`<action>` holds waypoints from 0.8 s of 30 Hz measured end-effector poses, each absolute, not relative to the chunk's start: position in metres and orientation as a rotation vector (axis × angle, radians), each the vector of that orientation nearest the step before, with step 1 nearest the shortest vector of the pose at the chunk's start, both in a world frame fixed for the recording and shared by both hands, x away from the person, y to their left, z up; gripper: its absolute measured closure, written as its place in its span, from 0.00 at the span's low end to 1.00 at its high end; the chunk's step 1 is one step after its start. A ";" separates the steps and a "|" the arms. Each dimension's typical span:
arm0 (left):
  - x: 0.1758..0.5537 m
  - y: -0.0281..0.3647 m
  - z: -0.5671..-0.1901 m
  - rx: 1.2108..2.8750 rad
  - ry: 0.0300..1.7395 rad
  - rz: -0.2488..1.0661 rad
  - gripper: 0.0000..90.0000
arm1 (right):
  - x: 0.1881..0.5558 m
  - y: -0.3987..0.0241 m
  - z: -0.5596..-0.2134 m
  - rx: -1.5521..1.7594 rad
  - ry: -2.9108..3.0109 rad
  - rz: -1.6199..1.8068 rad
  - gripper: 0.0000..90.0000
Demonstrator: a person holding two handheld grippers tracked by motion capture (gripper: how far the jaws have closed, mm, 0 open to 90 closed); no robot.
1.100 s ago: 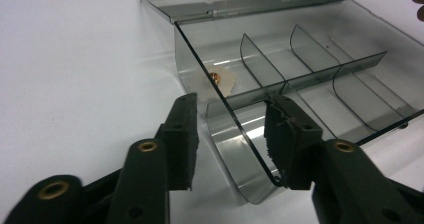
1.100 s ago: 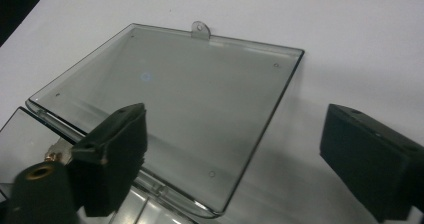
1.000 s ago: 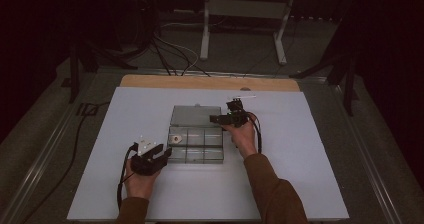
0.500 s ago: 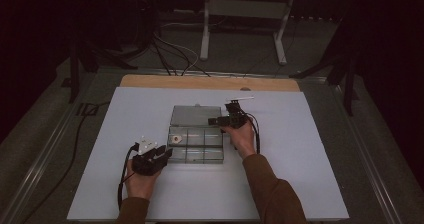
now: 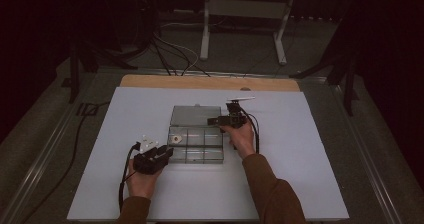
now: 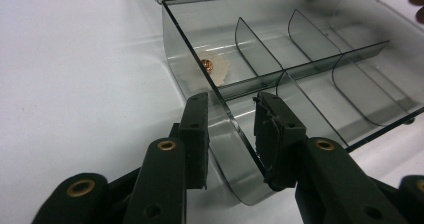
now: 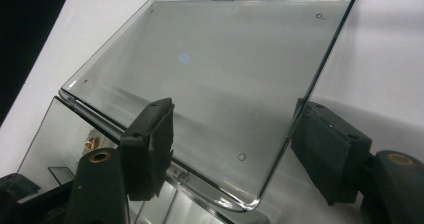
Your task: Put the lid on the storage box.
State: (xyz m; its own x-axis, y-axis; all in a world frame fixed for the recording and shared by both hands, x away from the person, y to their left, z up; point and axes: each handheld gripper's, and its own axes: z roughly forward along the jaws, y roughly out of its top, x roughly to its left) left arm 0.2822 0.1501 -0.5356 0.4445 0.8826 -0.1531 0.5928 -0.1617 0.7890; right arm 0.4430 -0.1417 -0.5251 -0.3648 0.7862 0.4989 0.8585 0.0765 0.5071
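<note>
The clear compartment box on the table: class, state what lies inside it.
In the clear compartment box, one end compartment holds a small copper-coloured piece on a pale scrap. The compartments in plain view look empty. The left tool covers part of the near corner.

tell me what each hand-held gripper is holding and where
The left hand-held gripper straddles the near corner wall of the clear smoky plastic compartment box. The right hand-held gripper brackets its open lid; firm contact cannot be told.
</note>
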 end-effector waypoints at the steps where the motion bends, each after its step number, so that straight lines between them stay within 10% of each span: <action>1: 0.282 0.150 -0.536 1.864 1.249 0.439 0.77 | 0.443 -0.142 -0.525 -1.713 -2.233 -1.167 0.37; 24: 0.284 0.144 -0.537 1.912 1.257 0.495 0.78 | 0.443 -0.151 -0.523 -1.722 -2.130 -1.263 0.61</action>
State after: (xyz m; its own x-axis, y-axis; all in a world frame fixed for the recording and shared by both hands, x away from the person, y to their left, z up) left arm 0.2837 0.1439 -0.5371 0.4350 0.8956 -0.0929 0.5923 -0.2069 0.7787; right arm 0.4430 -0.1515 -0.5228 -0.3426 0.7511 0.5643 0.8556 0.0013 0.5177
